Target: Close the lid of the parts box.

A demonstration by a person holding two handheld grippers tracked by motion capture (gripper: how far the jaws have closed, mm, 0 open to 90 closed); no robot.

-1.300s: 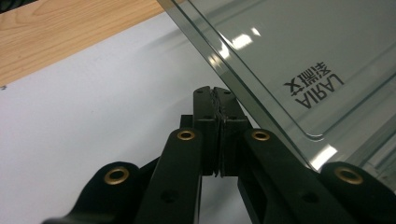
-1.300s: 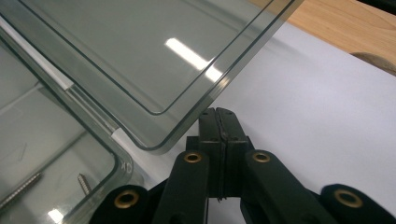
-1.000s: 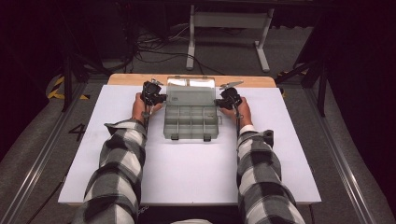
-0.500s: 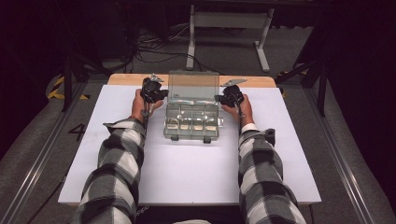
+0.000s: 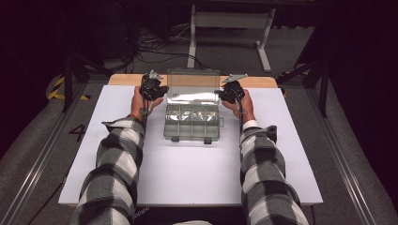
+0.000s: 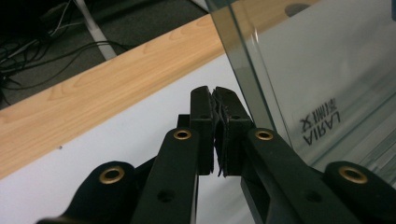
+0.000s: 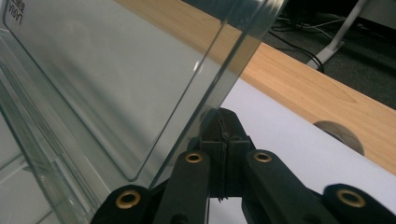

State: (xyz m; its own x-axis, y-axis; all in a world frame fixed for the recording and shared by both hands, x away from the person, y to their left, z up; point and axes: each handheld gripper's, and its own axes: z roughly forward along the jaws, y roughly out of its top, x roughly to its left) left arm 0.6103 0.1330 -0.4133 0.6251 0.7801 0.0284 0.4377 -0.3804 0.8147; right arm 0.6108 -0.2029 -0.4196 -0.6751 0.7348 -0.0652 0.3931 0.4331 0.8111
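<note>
Fingers (image 6: 205, 121) of both grippers are pressed together, empty, beside the raised lid (image 5: 193, 85) of the clear box (image 5: 192, 121) at mid-table. Left unsupported, the lid could be dropped shut or the light box tipped backward.

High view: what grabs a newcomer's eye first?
The clear compartment box at the middle of the white table, its lid standing open at the far side. The left tongs and right tongs, both shut, flank the lid's two ends, with checked sleeves reaching in below.
</note>
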